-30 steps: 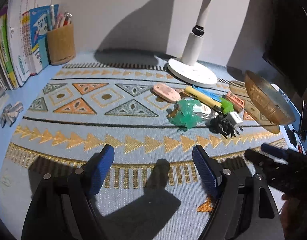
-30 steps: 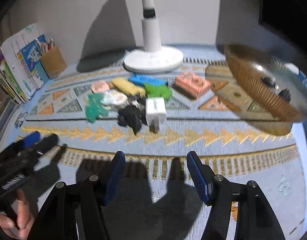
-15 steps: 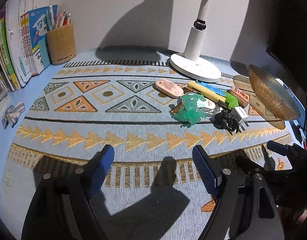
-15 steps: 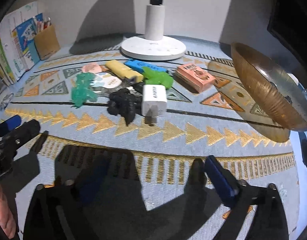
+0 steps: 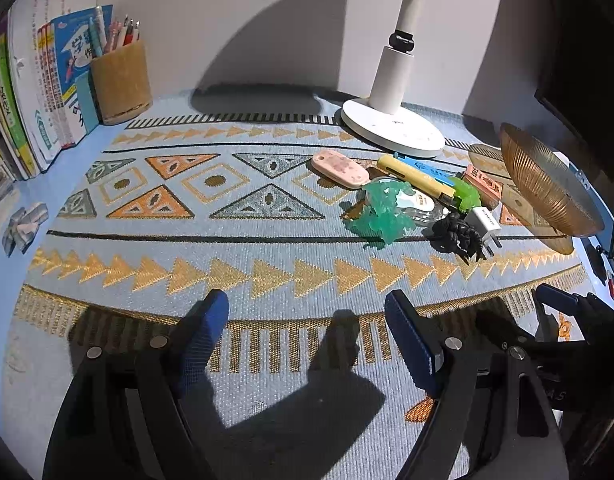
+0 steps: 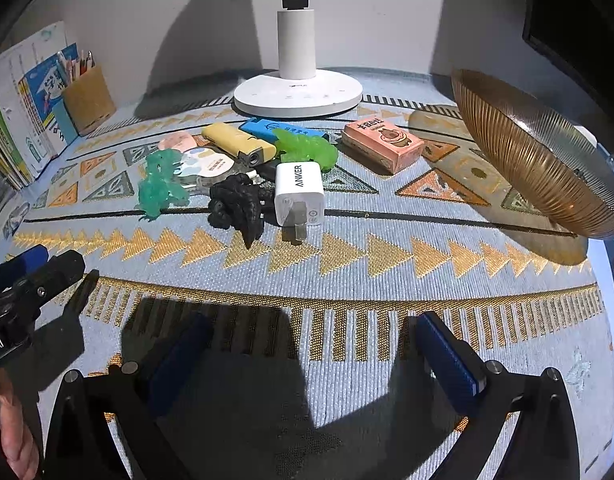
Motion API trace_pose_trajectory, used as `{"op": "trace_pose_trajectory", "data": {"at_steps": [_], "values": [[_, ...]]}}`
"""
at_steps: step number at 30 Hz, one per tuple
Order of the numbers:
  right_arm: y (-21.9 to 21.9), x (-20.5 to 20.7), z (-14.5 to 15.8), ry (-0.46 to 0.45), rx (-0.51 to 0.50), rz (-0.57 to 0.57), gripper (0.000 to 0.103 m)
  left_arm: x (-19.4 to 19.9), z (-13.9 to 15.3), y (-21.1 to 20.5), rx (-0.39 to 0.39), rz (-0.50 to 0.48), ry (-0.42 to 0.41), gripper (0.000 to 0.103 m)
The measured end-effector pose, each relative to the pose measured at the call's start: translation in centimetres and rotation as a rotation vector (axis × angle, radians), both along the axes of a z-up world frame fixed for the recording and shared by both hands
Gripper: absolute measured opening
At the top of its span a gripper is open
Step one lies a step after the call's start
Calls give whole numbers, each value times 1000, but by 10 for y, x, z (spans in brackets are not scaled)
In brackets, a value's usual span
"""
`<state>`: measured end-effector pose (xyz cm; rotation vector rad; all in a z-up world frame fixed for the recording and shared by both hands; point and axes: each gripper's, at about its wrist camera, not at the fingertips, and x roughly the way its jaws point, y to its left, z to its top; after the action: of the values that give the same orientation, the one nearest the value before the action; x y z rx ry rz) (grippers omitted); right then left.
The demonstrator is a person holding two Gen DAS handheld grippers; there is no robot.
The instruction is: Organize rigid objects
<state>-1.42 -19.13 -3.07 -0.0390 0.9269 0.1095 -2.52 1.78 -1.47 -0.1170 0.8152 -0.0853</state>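
Right wrist view: our right tongs (image 6: pixel 307 356) have just been opening, wide and empty; left tongs (image 5: pixel 305 332) gape empty. We should straddle the charger (image 6: pixel 299 192) at twelve o'clock squarely.

My right view shows "ANKER" in grey letters on the top of the white charger (image 6: pixel 298 193). The pink box (image 6: pixel 383 143) carries dark characters along its top, too small for me to read. The letters "ot.AI" show on my left claw (image 6: pixel 11 304). Book covers (image 5: pixel 73 76) bear large Chinese characters I cannot make out.
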Motion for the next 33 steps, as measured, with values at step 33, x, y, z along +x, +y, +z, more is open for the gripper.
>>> {"op": "trace_pose_trajectory", "data": {"at_steps": [33], "values": [[1, -1, 1, 2, 4, 3, 103, 1, -2, 1, -12, -33, 18, 79]]}}
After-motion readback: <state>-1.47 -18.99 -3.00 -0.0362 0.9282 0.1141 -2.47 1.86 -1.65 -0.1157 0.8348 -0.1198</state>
